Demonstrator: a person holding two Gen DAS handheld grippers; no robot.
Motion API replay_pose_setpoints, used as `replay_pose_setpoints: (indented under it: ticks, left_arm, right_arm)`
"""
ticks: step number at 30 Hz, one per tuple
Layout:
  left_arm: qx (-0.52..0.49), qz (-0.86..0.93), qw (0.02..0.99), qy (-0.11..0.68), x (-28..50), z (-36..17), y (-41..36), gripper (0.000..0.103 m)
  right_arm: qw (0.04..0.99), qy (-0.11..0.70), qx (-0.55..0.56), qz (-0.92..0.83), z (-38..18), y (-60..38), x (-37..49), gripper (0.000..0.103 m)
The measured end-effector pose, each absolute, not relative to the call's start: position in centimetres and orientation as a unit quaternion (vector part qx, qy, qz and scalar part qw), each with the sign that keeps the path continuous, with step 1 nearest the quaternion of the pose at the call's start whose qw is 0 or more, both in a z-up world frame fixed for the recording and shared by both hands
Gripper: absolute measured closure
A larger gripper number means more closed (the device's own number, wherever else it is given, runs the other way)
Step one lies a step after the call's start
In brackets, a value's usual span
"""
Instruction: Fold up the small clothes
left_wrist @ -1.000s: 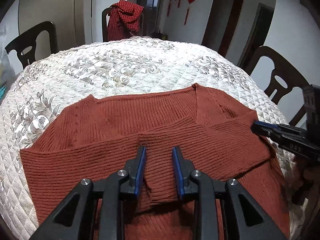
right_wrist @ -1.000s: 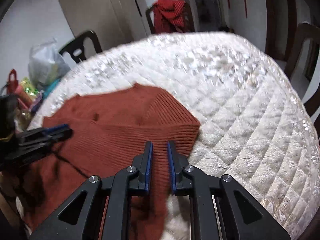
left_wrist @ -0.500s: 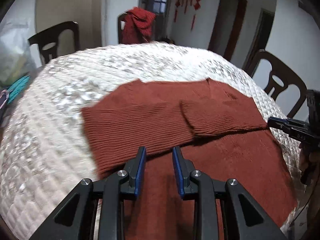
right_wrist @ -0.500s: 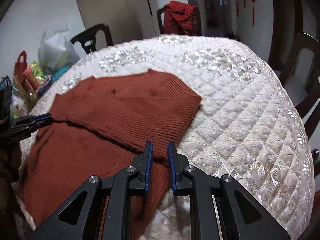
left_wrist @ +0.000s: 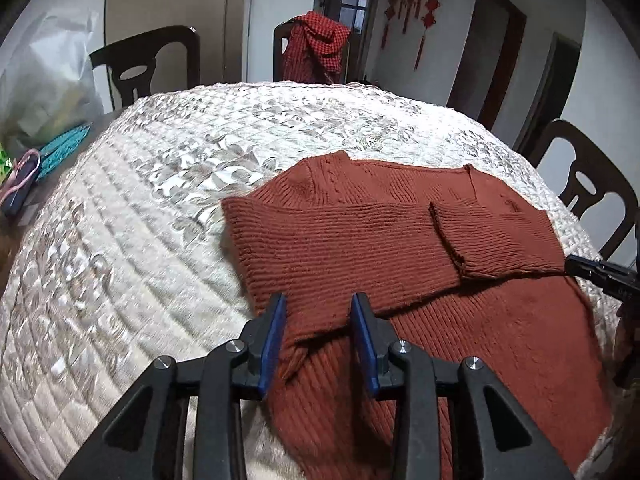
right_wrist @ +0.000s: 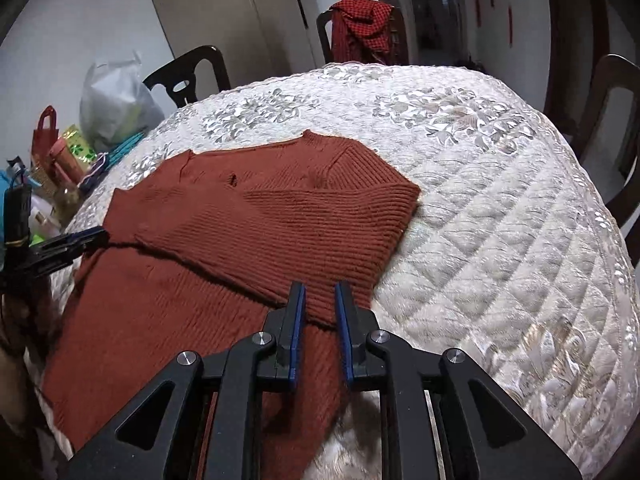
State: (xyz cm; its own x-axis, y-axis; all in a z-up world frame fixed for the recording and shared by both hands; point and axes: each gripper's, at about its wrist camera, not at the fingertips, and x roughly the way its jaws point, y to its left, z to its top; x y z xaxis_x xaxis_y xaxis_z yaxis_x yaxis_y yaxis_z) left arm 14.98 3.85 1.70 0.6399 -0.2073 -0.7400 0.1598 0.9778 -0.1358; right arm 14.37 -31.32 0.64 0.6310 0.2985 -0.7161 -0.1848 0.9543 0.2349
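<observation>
sweater point(left_wrist: 400, 264) by near edge — quilt point(left_wrist: 160, 240) beyond

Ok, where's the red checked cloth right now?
The red checked cloth hangs over the back of the chair at the far side of the table, top centre in both wrist views, beyond the rust sweater.

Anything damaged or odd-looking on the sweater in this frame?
Yes: the rust sweater seems to have a small dark hole just below its neckline; the same spot looks snagged in the left wrist view. Otherwise nothing stands out.
</observation>
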Motion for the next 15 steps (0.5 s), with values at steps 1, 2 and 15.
replay_pose_setpoints:
  ticks: [1,2,15]
  left_arm:
    - [-0.029,-0.101,0.905,0.412,14.6,1.8,3.9,0.067]
    - [-0.027,-0.101,0.906,0.41,14.0,1.9,4.0,0.067]
    - [-0.075,-0.122,0.903,0.405,3.8,1.7,6.5,0.057]
  right_arm:
    - [0.9,0.408,0.073,0.134,0.8,-31.5,14.0,0.087]
    - [0.9,0.407,0.076,0.136,1.0,-31.7,13.5,0.087]
    - [0.873,0.402,0.181,0.21,1.6,-34.8,5.4,0.07]
